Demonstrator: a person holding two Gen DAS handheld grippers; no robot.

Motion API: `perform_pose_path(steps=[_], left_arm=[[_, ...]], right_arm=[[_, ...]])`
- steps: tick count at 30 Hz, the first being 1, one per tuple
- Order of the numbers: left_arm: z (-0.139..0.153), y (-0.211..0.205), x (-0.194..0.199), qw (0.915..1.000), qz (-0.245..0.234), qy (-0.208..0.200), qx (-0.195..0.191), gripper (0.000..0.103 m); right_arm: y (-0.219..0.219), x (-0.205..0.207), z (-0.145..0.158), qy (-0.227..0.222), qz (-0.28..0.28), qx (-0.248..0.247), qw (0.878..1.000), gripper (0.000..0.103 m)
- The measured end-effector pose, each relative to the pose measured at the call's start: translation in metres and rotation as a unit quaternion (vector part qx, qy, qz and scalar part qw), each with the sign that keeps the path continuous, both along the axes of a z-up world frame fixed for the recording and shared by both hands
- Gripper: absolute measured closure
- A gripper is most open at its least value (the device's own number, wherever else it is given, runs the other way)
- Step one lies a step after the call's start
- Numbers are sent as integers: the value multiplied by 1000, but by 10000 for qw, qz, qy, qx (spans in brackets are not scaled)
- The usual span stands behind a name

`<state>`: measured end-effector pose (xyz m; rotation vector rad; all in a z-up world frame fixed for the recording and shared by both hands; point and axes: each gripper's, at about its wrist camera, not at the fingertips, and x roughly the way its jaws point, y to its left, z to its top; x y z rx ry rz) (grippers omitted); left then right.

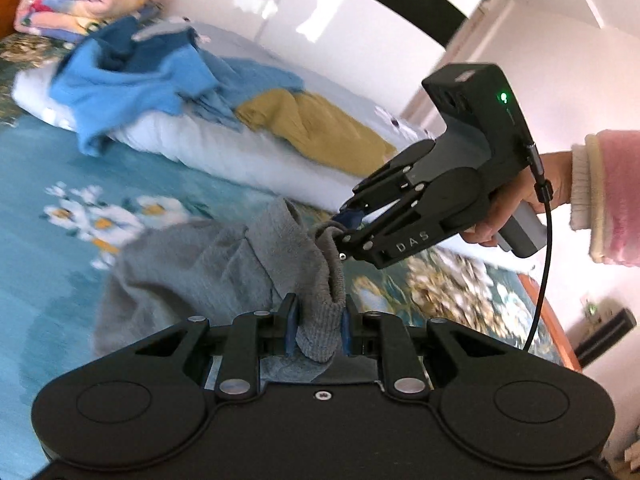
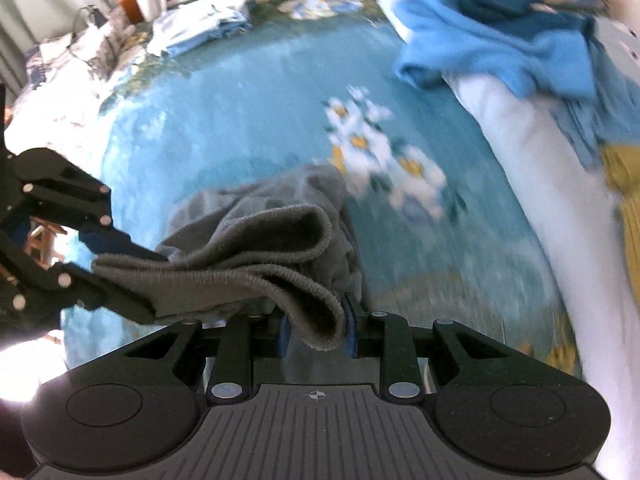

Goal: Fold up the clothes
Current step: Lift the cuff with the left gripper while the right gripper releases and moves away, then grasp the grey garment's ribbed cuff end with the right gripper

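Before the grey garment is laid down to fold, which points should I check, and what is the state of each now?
1. Left gripper jaws shut on the grey garment: ok.
2. Right gripper jaws shut on its ribbed edge: ok.
3. Edge pulled straight between the two grippers: not ok, it bunches and loops.
4. Garment lifted off the bedspread: not ok, its lower part rests there.
5. Bare bedspread ahead for laying it flat: ok.
6. Which part of the garment is held, waistband or hem: cannot tell.

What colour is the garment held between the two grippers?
Grey: the garment with its ribbed band shows best in the right wrist view.
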<state>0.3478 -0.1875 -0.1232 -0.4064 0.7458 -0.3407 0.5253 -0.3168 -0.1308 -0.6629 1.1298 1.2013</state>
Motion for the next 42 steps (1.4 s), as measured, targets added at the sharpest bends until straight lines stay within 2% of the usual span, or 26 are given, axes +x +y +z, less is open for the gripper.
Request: perform_pose_path(steps=[6, 9, 12, 14, 15, 17, 20, 24, 26, 28, 32, 35, 39, 42], left_arm=[[-38, -51, 10, 9988, -248, 269, 317, 84], [-50, -56, 11, 9979, -270, 390, 445, 84], [-48, -52, 9, 9978, -289, 415, 438, 80], [-40, -44, 9, 9982, -318, 421, 289, 65], [-36, -40, 8, 9983, -324, 444, 186, 63], [-27, -32, 3, 9985, -295, 458, 58, 50], [-20, -24, -1, 9983, -288, 459, 208, 50], [-21, -4, -1, 9966, 244, 405, 672, 50], [-24, 6, 2, 9907, 632, 436, 1122, 49], [-28, 20, 6, 9842, 942, 511, 1409, 49], [-31, 48, 11, 9762, 1468, 650, 1459, 49], [-31, 60, 13, 9723, 1656, 685, 1500, 48], [-30, 66, 8, 9720, 1675, 761, 1462, 46], [-33, 65, 6, 9718, 1576, 821, 1551, 44]], right_arm=[[-41, -1, -38, -6, -419, -303, 9987, 80], [-59, -3, -47, 28, -606, -345, 9976, 80], [-78, -2, -44, 26, -979, -194, 9950, 80], [-94, -1, -39, 54, -1458, 46, 9893, 79], [-101, -1, -36, 69, -1702, 169, 9852, 75], [-117, -5, -33, 272, -2231, 527, 9730, 72], [-131, -19, -37, 695, -2795, 947, 9529, 66], [-134, -35, -52, 1052, -3124, 1222, 9362, 66], [-132, -38, -58, 1154, -3254, 1367, 9285, 66], [-126, -37, -63, 1178, -3297, 1513, 9244, 66], [-112, -27, -59, 1098, -3325, 1734, 9205, 58], [-104, -17, -64, 1086, -3344, 1715, 9203, 58], [-95, -10, -76, 1285, -3455, 1733, 9133, 58], [-87, -12, -76, 1386, -3414, 1768, 9127, 61]])
